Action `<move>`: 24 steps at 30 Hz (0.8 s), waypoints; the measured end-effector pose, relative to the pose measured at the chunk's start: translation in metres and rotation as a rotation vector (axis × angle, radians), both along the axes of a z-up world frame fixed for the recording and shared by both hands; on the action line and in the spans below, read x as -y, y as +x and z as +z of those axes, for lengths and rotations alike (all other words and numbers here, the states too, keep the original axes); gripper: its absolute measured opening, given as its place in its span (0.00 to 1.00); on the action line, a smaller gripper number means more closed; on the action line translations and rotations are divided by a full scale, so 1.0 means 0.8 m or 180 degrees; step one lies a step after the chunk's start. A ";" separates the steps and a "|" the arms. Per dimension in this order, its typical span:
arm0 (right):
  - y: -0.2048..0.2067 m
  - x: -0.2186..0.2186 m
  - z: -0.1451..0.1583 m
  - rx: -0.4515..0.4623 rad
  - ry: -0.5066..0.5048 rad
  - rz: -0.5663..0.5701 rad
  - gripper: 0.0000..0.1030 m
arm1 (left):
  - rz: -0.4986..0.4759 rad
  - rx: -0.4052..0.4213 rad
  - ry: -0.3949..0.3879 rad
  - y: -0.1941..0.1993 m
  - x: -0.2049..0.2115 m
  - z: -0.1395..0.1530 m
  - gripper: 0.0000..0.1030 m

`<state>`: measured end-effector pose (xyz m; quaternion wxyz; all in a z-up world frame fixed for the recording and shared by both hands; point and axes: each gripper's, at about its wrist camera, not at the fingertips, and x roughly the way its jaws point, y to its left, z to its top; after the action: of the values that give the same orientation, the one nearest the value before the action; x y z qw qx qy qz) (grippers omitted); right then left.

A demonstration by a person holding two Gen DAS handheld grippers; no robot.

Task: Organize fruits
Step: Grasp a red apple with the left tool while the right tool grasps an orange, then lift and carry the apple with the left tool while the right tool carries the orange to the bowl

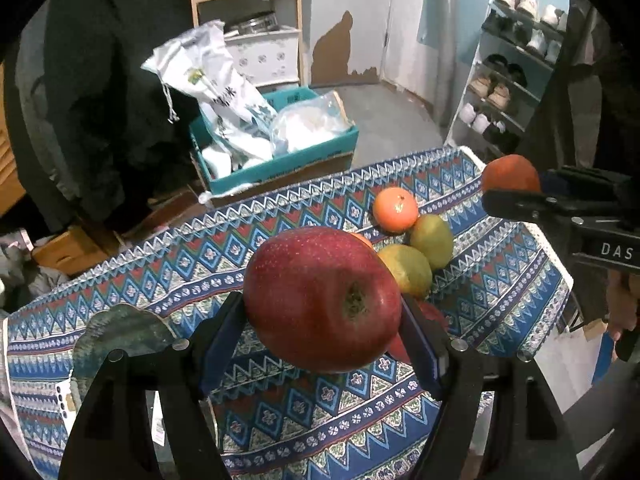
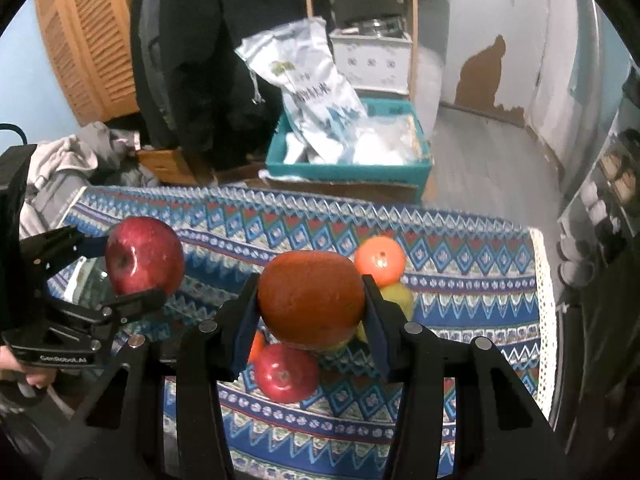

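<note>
Held above the patterned tablecloth (image 1: 160,264), a big red apple (image 1: 322,300) sits between the pads of my left gripper (image 1: 322,304). My right gripper (image 2: 310,286) is shut on a dark orange (image 2: 311,296), also lifted off the cloth. Each view shows the other gripper: the left gripper (image 2: 120,264) with its apple (image 2: 144,258), the right gripper (image 1: 508,188) with its orange (image 1: 510,174). On the cloth lie a bright orange (image 1: 395,210), two yellow-green fruits (image 1: 432,240) and a second red apple (image 2: 286,372).
A greenish plate (image 1: 120,336) lies on the cloth's left side. Beyond the table's far edge a teal box (image 1: 280,160) of white bags stands on the floor. A shoe rack (image 1: 512,80) is at the right, and a dark coat (image 1: 100,100) hangs at the left.
</note>
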<state>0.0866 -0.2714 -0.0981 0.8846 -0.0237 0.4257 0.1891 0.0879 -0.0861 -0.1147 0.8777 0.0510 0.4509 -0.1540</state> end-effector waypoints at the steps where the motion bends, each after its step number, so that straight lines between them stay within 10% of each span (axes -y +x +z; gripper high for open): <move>1: -0.002 -0.002 0.004 0.0016 0.0014 0.0013 0.47 | 0.0010 0.0013 -0.0013 -0.003 -0.003 0.005 0.75; 24: -0.025 -0.099 0.086 0.0358 0.0207 0.0418 0.47 | 0.0312 0.0243 -0.0239 -0.055 -0.097 0.072 0.75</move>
<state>0.0668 -0.1920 -0.0290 0.8930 -0.0334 0.3666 0.2588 0.0436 -0.0082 -0.0570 0.9020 0.0017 0.4130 -0.1256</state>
